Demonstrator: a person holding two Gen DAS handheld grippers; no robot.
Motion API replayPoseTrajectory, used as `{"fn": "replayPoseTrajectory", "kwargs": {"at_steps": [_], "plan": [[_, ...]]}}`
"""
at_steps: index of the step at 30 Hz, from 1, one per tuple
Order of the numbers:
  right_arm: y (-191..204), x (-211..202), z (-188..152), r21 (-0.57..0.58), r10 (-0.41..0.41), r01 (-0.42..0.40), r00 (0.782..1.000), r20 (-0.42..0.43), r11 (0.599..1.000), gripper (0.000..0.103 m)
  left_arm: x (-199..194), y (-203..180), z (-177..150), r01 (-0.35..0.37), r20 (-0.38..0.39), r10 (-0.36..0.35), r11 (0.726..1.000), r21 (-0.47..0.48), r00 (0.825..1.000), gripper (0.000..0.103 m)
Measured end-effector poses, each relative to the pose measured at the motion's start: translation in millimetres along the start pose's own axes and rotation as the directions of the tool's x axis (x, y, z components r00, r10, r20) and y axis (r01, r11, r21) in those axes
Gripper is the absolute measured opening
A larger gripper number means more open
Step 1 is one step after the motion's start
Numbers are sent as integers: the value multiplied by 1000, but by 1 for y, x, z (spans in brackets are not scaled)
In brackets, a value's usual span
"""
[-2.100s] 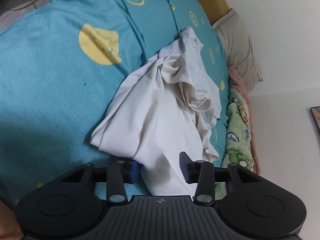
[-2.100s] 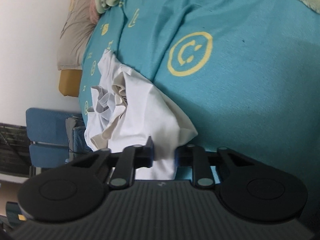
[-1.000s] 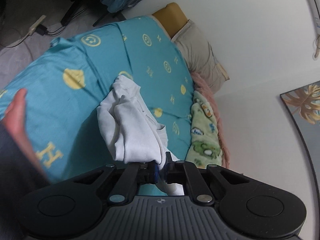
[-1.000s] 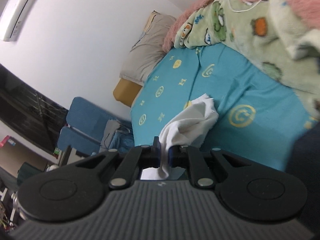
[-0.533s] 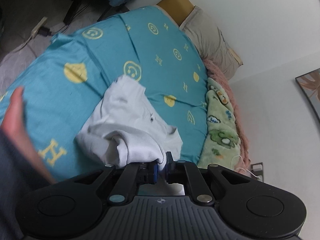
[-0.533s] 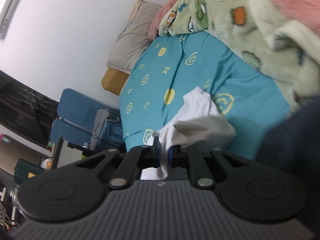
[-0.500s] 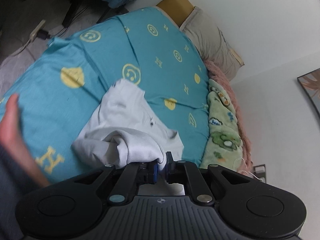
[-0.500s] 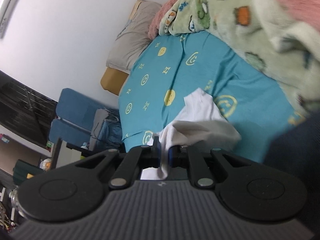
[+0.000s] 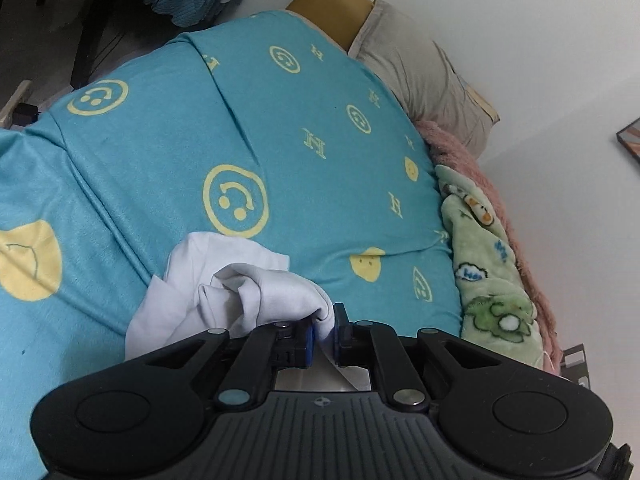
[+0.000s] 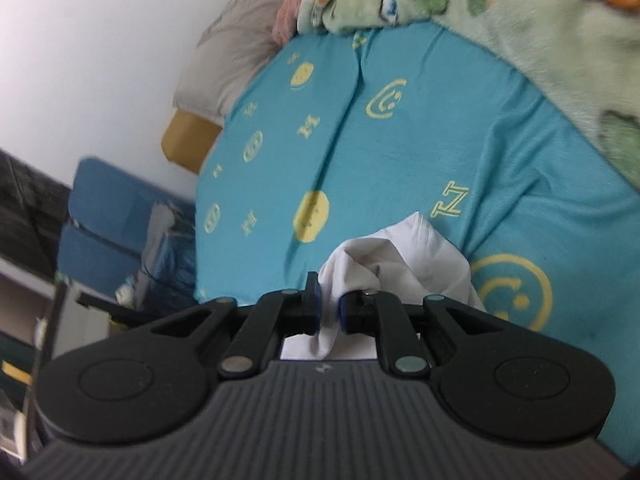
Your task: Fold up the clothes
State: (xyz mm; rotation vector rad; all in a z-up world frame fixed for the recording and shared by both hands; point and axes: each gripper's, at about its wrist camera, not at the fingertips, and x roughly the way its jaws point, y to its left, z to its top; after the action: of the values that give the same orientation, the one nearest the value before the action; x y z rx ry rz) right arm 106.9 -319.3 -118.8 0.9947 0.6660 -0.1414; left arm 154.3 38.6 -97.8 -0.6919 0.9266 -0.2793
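A white garment (image 9: 224, 280) lies bunched on a teal bedsheet with yellow smiley prints (image 9: 280, 152). My left gripper (image 9: 324, 332) is shut on one edge of the white cloth, low over the bed. My right gripper (image 10: 329, 308) is shut on another edge of the same garment (image 10: 404, 264), which bunches just ahead of its fingers. The rest of the cloth falls behind the grippers, out of sight.
A green printed fleece blanket (image 9: 488, 264) and a pink one (image 9: 464, 152) lie along the bed's wall side. A grey pillow (image 9: 416, 68) is at the head. Blue chairs (image 10: 104, 216) with clutter stand beside the bed.
Both grippers have come down closer to the bed, still gripping the garment. The cloth now shows less spread and more bunched in front of them. The person's hand has left the left wrist view.
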Motion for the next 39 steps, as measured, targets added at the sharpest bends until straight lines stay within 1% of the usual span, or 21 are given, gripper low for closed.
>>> {"fn": "replayPoseTrajectory", "kwargs": {"at_steps": [3, 7, 8, 9, 10, 11, 12, 13, 14, 16, 18, 19, 20, 21, 23, 26, 27, 29, 30, 35, 39], "plan": [[2, 14, 2, -24, -15, 14, 1000, -11, 1000, 14, 12, 7, 3, 1, 0, -1, 1000, -7, 1000, 10], [6, 27, 5, -60, -29, 28, 999, -17, 998, 14, 16, 3, 9, -7, -7, 8, 998, 58, 1000, 13], [5, 29, 5, -57, -34, 32, 999, -24, 998, 19, 17, 2, 9, -2, -12, 3, 998, 70, 1000, 21], [4, 27, 3, -54, -23, 21, 999, -30, 998, 41, 16, 1, 8, 14, -17, -12, 996, 86, 1000, 27], [4, 23, 1, -50, -6, 4, 999, -36, 999, 56, 16, 0, 8, 30, -22, -28, 994, 103, 999, 46], [3, 20, -2, -46, 11, -13, 999, -42, 999, 84, 14, -2, 6, 44, -20, -41, 991, 125, 999, 64], [5, 14, -5, -47, 29, -30, 999, -36, 998, 87, 9, -5, 3, 46, -1, -46, 986, 161, 999, 71], [9, 7, -8, -66, 51, -54, 998, -35, 996, 87, 2, -9, 0, 34, 25, -40, 979, 201, 999, 81], [13, 0, -11, -91, 76, -79, 996, -37, 993, 87, -4, -13, -3, 22, 48, -35, 970, 242, 998, 83], [20, -13, -19, -151, 107, -110, 994, -23, 982, 86, -11, -21, -10, 9, 64, -31, 948, 318, 997, 85], [30, -22, -26, -252, 103, -99, 995, 3, 963, 86, -12, -27, -16, -2, 59, -21, 931, 365, 998, 87], [34, -21, -28, -303, 86, -77, 996, 16, 950, 82, -8, -28, -18, -15, 54, -6, 926, 376, 999, 87], [38, -19, -29, -352, 65, -51, 997, 29, 935, 70, -4, -29, -19, -31, 46, 15, 924, 381, 999, 87], [41, -11, -29, -388, 41, -29, 999, 25, 921, 62, 2, -29, -20, -49, 35, 38, 922, 385, 999, 87], [41, 14, -25, -427, -7, 4, 1000, -4, 904, 54, 13, -26, -22, -92, 30, 87, 907, 412, 996, 87], [34, 53, -24, -483, -96, 70, 995, -30, 873, 52, 31, -22, -24, -138, 22, 144, 884, 447, 989, 87], [30, 63, -26, -506, -123, 88, 992, -36, 858, 49, 37, -20, -24, -148, 18, 158, 878, 455, 987, 87], [23, 74, -28, -530, -151, 103, 987, -49, 842, 47, 44, -17, -25, -154, 10, 168, 874, 462, 986, 87], [22, 75, -30, -533, -150, 101, 987, -50, 840, 47, 47, -16, -25, -156, 9, 172, 871, 466, 985, 87], [24, 57, -33, -528, -142, 97, 989, -44, 843, 47, 38, -17, -31, -164, 25, 174, 850, 500, 984, 86], [26, 27, -40, -513, -139, 100, 989, -40, 853, 49, 8, -22, -47, -150, 38, 154, 830, 537, 987, 86]]}}
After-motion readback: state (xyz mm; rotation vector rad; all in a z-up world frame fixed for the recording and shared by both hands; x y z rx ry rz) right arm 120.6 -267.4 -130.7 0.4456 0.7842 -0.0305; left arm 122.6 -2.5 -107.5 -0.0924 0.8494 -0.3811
